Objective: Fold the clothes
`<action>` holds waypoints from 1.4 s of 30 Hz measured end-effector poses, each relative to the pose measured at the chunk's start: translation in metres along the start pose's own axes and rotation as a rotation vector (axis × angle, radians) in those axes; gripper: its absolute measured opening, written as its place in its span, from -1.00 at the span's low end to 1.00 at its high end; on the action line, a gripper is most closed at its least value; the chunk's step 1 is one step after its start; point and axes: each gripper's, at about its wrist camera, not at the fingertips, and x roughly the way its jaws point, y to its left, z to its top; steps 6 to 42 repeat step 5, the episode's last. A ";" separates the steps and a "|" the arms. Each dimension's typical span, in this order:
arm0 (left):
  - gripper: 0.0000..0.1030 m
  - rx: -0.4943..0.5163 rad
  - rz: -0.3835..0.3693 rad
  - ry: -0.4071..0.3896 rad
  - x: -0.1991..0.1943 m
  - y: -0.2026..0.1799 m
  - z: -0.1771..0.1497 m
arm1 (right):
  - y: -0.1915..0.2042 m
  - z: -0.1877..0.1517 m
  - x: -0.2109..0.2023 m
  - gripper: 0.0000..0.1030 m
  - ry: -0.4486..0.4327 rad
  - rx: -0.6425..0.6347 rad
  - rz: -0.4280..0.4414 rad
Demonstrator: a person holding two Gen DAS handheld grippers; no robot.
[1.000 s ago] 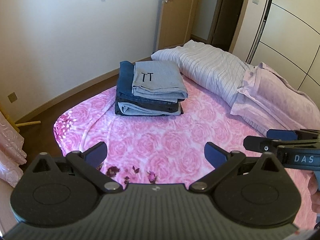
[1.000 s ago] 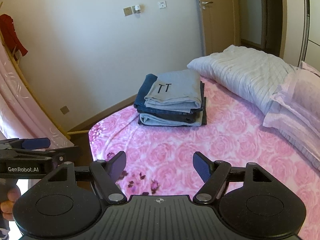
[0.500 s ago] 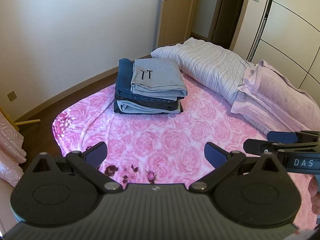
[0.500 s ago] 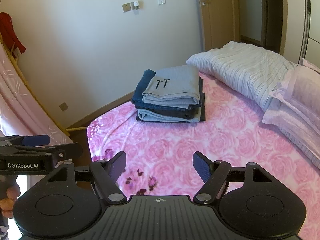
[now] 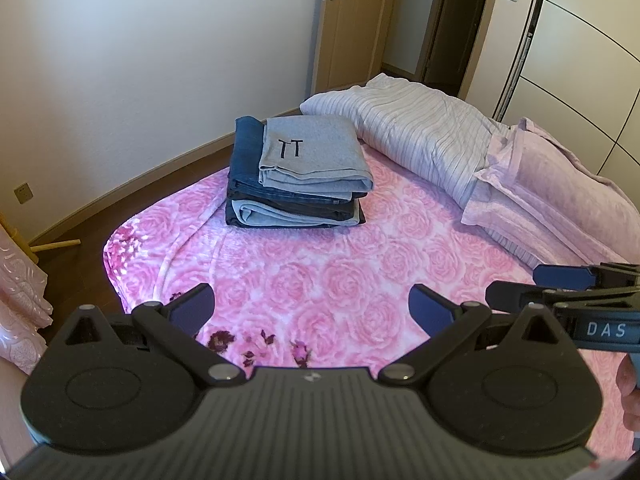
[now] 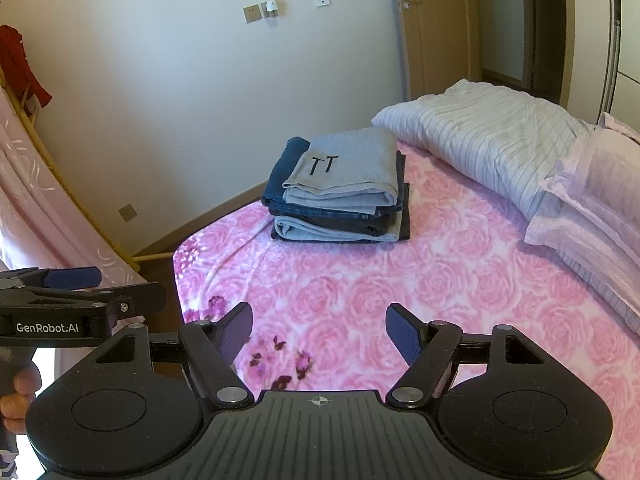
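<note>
The bed (image 5: 360, 280) stretches ahead of both tongs, its pink cover bare beneath them. The stack (image 5: 298, 176) of folded clothes sits well beyond the tips, neat and squared; nothing unfolded shows, so folding looks finished. Left tongs (image 5: 312, 308) and right tongs (image 6: 320, 332) gape wide, holding nothing.

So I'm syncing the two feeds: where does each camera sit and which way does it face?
Left wrist: on the left hand-held gripper, open, facing the folded clothes stack on the bed; right hand-held gripper at its right edge.
Right wrist: on the right hand-held gripper, open, facing the same stack; left one and fingers at its left.
Shared: stack, bed, striped quilt.
</note>
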 end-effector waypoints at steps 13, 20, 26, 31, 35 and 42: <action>0.98 0.000 0.005 0.001 0.002 -0.002 -0.001 | -0.001 -0.001 0.000 0.37 0.000 -0.003 0.000; 0.98 0.000 0.005 0.001 0.002 -0.002 -0.001 | -0.001 -0.001 0.000 0.37 0.000 -0.003 0.000; 0.98 0.000 0.005 0.001 0.002 -0.002 -0.001 | -0.001 -0.001 0.000 0.37 0.000 -0.003 0.000; 0.98 0.000 0.005 0.001 0.002 -0.002 -0.001 | -0.001 -0.001 0.000 0.37 0.000 -0.003 0.000; 0.98 0.000 0.005 0.001 0.002 -0.002 -0.001 | -0.001 -0.001 0.000 0.37 0.000 -0.003 0.000; 0.98 0.000 0.005 0.001 0.002 -0.002 -0.001 | -0.001 -0.001 0.000 0.37 0.000 -0.003 0.000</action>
